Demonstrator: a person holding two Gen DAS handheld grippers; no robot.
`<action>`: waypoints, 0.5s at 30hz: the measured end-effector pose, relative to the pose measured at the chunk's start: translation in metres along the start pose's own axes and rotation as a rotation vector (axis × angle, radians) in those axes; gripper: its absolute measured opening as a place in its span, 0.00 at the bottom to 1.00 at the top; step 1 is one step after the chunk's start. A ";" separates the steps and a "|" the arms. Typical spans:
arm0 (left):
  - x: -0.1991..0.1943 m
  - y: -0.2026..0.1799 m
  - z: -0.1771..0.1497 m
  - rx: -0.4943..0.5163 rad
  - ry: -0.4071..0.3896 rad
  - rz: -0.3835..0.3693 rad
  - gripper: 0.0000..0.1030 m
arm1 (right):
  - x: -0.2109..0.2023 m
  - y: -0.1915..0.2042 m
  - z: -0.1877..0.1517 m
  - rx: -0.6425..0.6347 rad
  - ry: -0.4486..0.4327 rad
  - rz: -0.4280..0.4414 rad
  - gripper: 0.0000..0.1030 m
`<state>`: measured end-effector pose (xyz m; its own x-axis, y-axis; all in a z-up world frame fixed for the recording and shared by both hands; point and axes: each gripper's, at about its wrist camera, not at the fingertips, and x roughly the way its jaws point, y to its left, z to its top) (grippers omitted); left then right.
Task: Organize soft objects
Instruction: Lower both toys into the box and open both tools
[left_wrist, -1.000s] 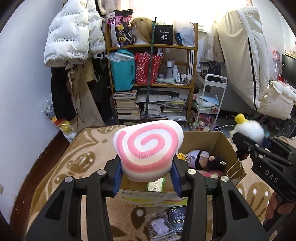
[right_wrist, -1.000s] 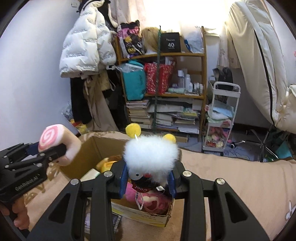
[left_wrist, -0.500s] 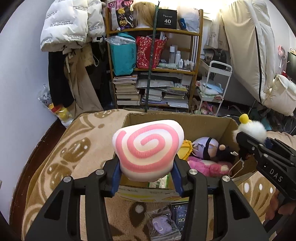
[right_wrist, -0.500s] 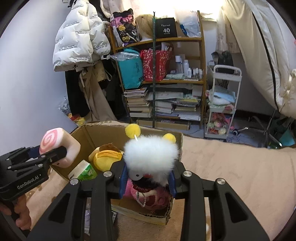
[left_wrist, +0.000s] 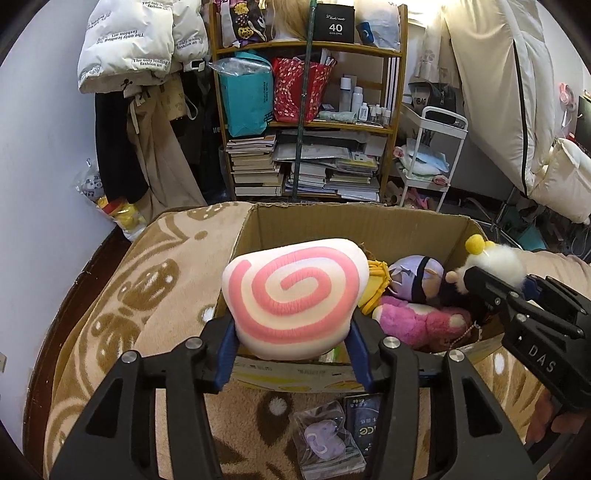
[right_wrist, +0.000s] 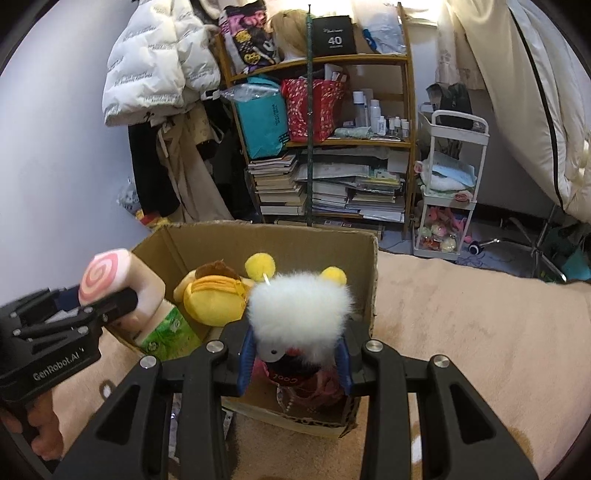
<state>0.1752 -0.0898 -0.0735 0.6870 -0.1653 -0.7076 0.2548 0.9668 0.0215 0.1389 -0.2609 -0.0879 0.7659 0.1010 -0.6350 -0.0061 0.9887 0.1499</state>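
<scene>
You had the left gripper (left_wrist: 291, 345) clamped on the spiral plush (left_wrist: 295, 295) and the right gripper (right_wrist: 295, 356) on the fluffy white toy (right_wrist: 300, 314), both over the cardboard box (left_wrist: 354, 225); they looked light and squashy, best gripped mid-body.

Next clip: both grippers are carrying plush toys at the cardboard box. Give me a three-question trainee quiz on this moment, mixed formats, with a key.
1. True or false: the left gripper is shut on the pink swirl plush.
2. Multiple choice: the right gripper holds A) a book, B) the white fluffy toy, C) nothing.
3. Fill in: inside the cardboard box, the pink plush lies beside the ____-haired doll.

Key: 1 true; 2 B; 3 purple.
</scene>
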 end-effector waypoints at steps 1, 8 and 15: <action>0.000 0.000 0.000 0.002 0.000 0.002 0.50 | 0.000 0.001 0.000 -0.001 0.002 0.002 0.37; -0.003 -0.001 -0.001 -0.002 -0.002 0.004 0.54 | 0.000 0.003 -0.002 -0.013 0.013 0.004 0.38; -0.008 0.001 -0.003 -0.003 -0.001 -0.001 0.56 | -0.004 0.005 -0.002 -0.018 0.012 0.006 0.45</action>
<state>0.1682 -0.0875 -0.0699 0.6874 -0.1669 -0.7068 0.2539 0.9671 0.0185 0.1345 -0.2559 -0.0861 0.7581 0.1083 -0.6431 -0.0222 0.9898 0.1404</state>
